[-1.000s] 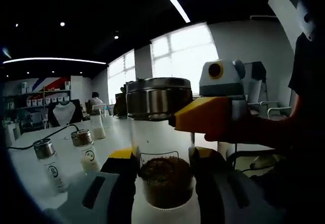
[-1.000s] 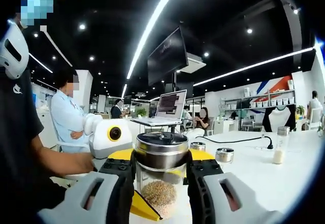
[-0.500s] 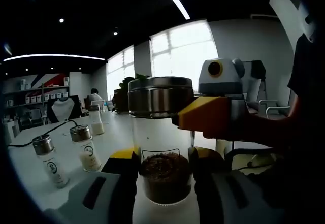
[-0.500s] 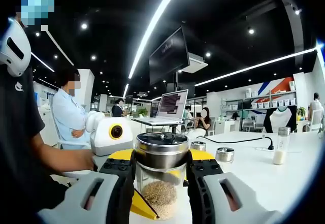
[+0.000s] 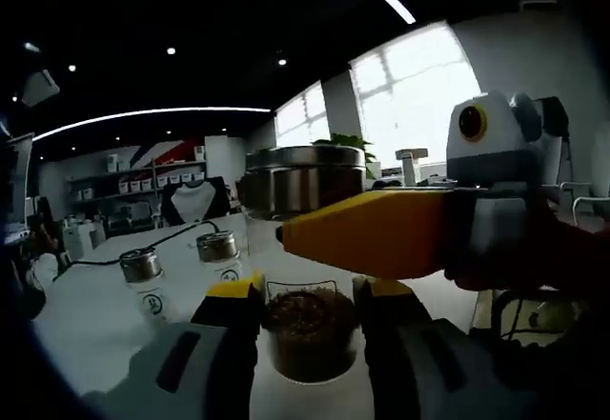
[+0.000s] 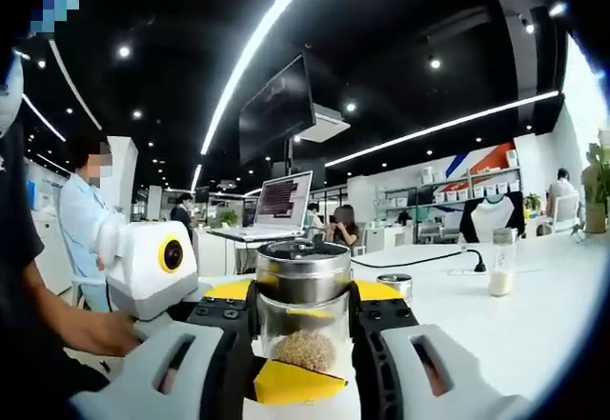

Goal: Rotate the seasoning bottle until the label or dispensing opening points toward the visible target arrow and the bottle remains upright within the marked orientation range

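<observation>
The seasoning bottle [image 5: 307, 330] is clear glass with a steel lid [image 5: 300, 180] and brown granules in its lower half; it stands upright. My left gripper [image 5: 307, 317] is shut on the glass body, its yellow-tipped jaws pressing both sides. The right gripper's yellow jaw [image 5: 367, 234] reaches in from the right at lid height. In the right gripper view the same bottle [image 6: 303, 330] sits between my right gripper's [image 6: 303, 308] black jaws, which are shut just under the lid [image 6: 303, 270]. The left gripper's yellow jaw [image 6: 291, 382] lies below it.
Two small steel-capped shakers [image 5: 143, 282] [image 5: 220, 254] and a black cable stand on the white table [image 5: 86, 315] to the left. A shaker of white powder [image 6: 501, 262], a low metal cap [image 6: 394, 285], a laptop [image 6: 282, 205] and seated people lie beyond.
Both views have swung round, the background sliding right in the left gripper view and left in the right. The right gripper looms larger and closer in the left view. Both grips hold.
</observation>
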### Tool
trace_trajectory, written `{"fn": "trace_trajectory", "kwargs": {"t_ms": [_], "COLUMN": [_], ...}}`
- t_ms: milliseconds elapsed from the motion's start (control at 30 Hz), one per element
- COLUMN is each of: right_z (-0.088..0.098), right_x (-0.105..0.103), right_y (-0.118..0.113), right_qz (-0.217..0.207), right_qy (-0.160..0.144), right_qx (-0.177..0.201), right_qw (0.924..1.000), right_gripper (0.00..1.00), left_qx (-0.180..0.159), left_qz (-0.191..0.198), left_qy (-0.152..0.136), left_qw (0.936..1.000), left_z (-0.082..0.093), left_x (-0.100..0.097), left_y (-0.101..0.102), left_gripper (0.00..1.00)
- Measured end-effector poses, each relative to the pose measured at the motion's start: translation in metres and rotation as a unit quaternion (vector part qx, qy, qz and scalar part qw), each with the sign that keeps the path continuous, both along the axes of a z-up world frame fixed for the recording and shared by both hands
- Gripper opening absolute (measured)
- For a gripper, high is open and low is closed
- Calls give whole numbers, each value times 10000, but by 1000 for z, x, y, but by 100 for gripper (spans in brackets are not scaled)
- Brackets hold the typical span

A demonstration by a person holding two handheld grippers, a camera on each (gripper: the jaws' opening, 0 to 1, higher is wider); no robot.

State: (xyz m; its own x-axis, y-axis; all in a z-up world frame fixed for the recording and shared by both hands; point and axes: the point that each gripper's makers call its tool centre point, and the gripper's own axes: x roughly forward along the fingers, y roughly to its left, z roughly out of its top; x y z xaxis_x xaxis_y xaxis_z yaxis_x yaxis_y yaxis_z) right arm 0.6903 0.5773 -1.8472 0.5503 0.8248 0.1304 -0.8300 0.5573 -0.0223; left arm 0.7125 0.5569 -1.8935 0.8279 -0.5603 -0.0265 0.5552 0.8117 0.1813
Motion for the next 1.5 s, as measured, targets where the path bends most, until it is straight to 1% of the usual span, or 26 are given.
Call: {"fn": "trace_trajectory", "kwargs": {"t_ms": [33,100,167,233,267,300,367,400,467,500,567,600,733,833,900,967,1033,1067,1100,1133,1167,1300,1367,1433,1467,1500], "right_z": [-3,-7,-8,-8,-7,-4,-2,-2,-1,-1,2,2,1,0,-1,-4,-2,-1,-1,0,0,1,2,2,1,1], "right_x": [1,4,4,5,5,4,4,3,-1,-3,-10,-12,-18,-22,-22,-19,-16,-13,-10,-8,-6,0,3,5,6,7], "right_y": [2,3,3,-2,-4,-6,-10,-13,-16,-15,-14,-14,-13,-14,-14,-15,-17,-18,-19,-19,-17,-12,-9,-8,-8,-9], "right_qz": [-81,-210,-270,-304,-294,-218,-35,89,252,329,531,588,819,978,1049,1060,993,862,754,675,567,252,87,-11,-44,-87], "right_qy": [43,35,92,125,147,193,364,439,365,300,107,57,-51,-71,-49,38,118,138,131,114,117,188,192,270,313,359], "right_qx": [-72,-214,-154,-157,-126,-18,131,129,125,70,-48,-71,-218,-202,-172,-154,-39,-14,-34,-55,-68,82,210,264,292,299], "right_qw": [9999,9995,9995,9993,9994,9996,9992,9989,9989,9990,9985,9982,9964,9950,9943,9942,9950,9962,9971,9976,9983,9995,9996,9993,9991,9989], "right_gripper": [37,38,38,38,37,37,37,37,37,37,37,37,37,37,37,37,37,37,37,37,36,37,37,38,38,38], "left_qx": [137,243,269,209,77,-31,-59,-53,-117,-176,-384,-472,-443,-458,-478,-366,-349,-321,-279,-195,-185,-238,-153,-71,85,117], "left_qz": [133,231,229,82,-106,-257,-478,-618,-897,-964,-1171,-1318,-1587,-1783,-1812,-1646,-1465,-1108,-1010,-767,-593,-278,-70,36,181,202], "left_qy": [-60,-71,-113,-85,-88,-118,-164,-70,24,72,173,281,454,521,564,575,475,371,325,242,227,130,32,-10,-153,-192], "left_qw": [9998,9994,9993,9997,9999,9996,9987,9981,9959,9952,9922,9898,9853,9815,9807,9840,9874,9926,9940,9966,9978,9992,9999,10000,9997,9995], "left_z": [-1,-4,-5,-5,-3,0,4,2,2,2,2,1,-2,-4,-5,-8,-6,-4,-4,-4,-4,-3,-2,-2,-2,-3], "left_x": [2,3,3,2,0,-2,-5,-7,-11,-12,-14,-17,-23,-27,-29,-27,-23,-16,-14,-10,-7,-3,-1,0,1,1], "left_y": [2,2,1,-1,-5,-7,-10,-13,-18,-18,-21,-22,-24,-26,-28,-28,-27,-22,-21,-18,-15,-11,-8,-7,-4,-5], "left_gripper": [44,44,44,44,44,44,44,44,44,44,44,44,44,44,44,43,43,43,43,43,43,43,43,43,43,43]}}
